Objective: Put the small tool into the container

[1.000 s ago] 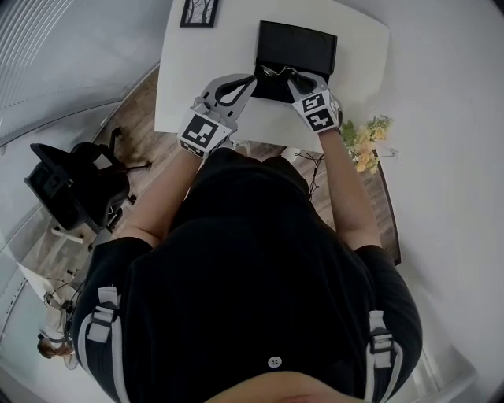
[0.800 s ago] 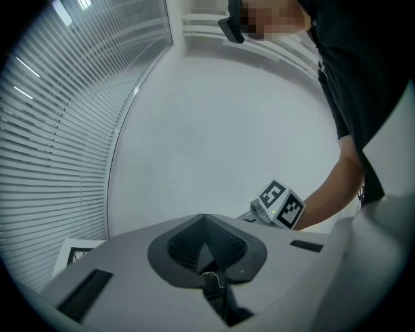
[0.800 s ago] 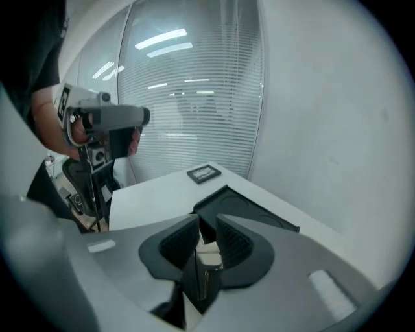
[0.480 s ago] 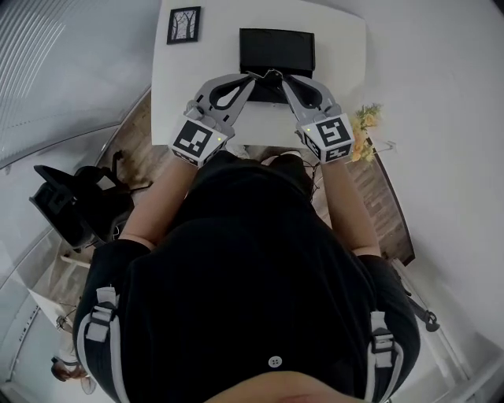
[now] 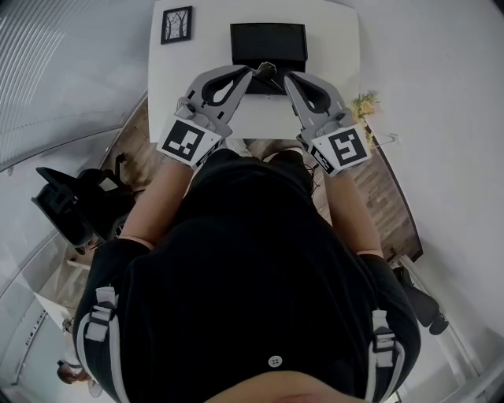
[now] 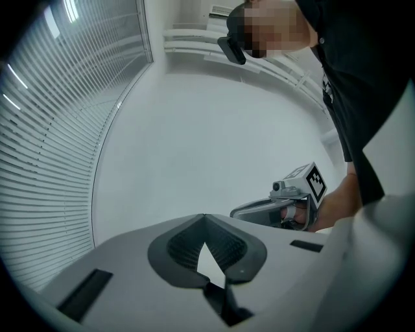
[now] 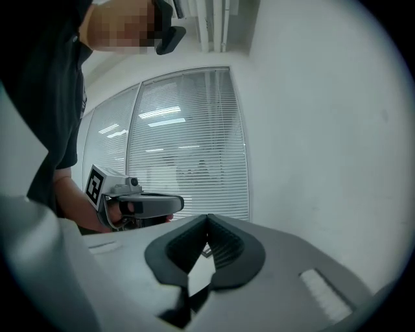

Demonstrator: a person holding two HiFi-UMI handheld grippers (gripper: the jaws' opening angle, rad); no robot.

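The black container (image 5: 268,41) lies on the white table (image 5: 331,94) at the far middle. Both grippers are raised in front of me with their tips almost meeting over the container's near edge. A small dark tool (image 5: 268,69) shows between the two tips. My right gripper (image 5: 287,77) has its jaws together, and a small grey piece (image 7: 207,251) sits in the gap between its pads. My left gripper (image 5: 252,72) is also shut, with only bare wall showing through its gap. Each gripper view looks upward at walls and blinds, with the other gripper (image 6: 292,206) in sight.
A small framed picture (image 5: 176,24) stands at the table's far left corner. Yellow flowers (image 5: 364,104) are beside the table's right edge. A black office chair (image 5: 75,208) stands on the floor to my left.
Both grippers have drawn back from the container toward me and risen closer to the head camera, tips staying close together. The small tool came along between them.
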